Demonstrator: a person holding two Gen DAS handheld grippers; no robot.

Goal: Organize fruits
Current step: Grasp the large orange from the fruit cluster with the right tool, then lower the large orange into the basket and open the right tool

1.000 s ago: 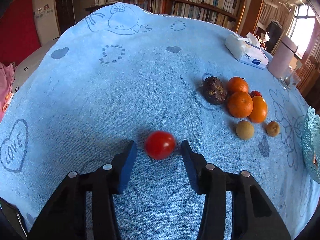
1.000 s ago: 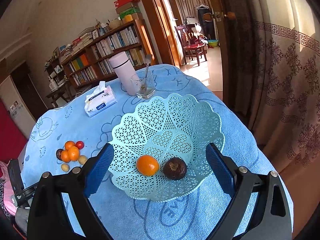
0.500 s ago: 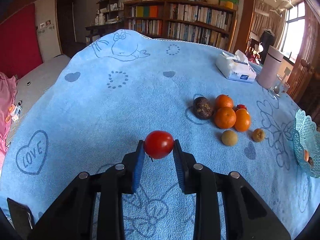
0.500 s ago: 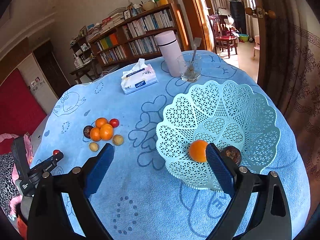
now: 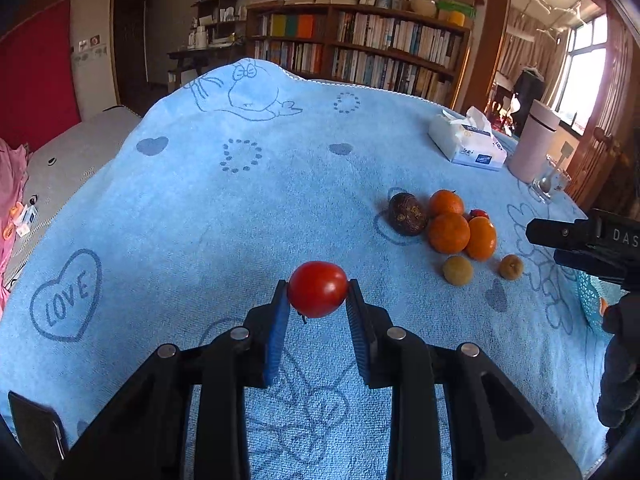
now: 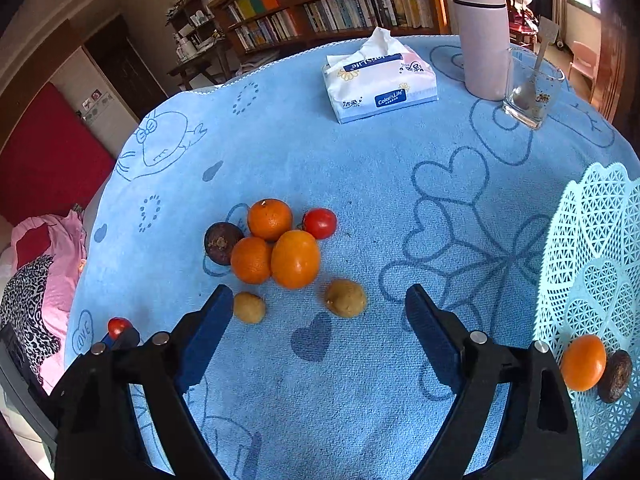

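At the left, the left gripper (image 5: 317, 294) is clamped on a red tomato (image 5: 317, 289) — its blue pads press both sides, holding it above the blue towel (image 5: 240, 208). Toward the middle lies the fruit pile: a dark passion fruit (image 6: 222, 242), three oranges (image 6: 295, 258), a second tomato (image 6: 320, 223) and two small tan fruits (image 6: 346, 298). The right gripper (image 6: 319, 310) hangs over the towel near them, jaws wide but closing with nothing between — and at the right the lattice basket (image 6: 592, 240) holds an orange (image 6: 583, 362) and a dark fruit (image 6: 615, 376).
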